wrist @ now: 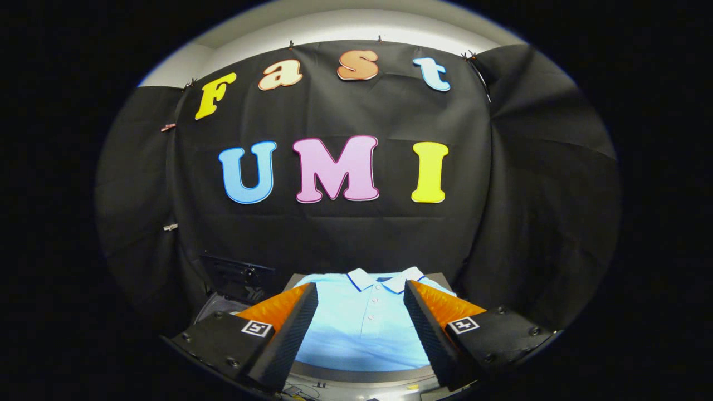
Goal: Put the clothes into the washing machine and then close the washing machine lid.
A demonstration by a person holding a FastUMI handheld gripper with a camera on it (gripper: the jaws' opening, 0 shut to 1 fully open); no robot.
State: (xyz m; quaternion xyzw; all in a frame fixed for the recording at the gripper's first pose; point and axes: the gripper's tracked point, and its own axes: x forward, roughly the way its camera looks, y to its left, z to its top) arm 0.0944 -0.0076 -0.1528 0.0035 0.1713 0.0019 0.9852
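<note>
A light blue polo shirt (362, 320) with a white collar and a button placket lies flat on a grey surface (362, 374), collar pointing away from me. My gripper (361, 295) hovers above it, open, the shirt showing in the wide gap between the fingers. Neither finger (289, 328) touches the cloth as far as I can tell. To the left of the shirt, past the left finger, a dark raised lid-like panel (237, 275) stands over a dark opening, likely the washing machine.
Black cloth walls close the booth behind and on both sides. A white wall strip runs above the cloth. Some cables lie at the near edge of the grey surface (295, 390).
</note>
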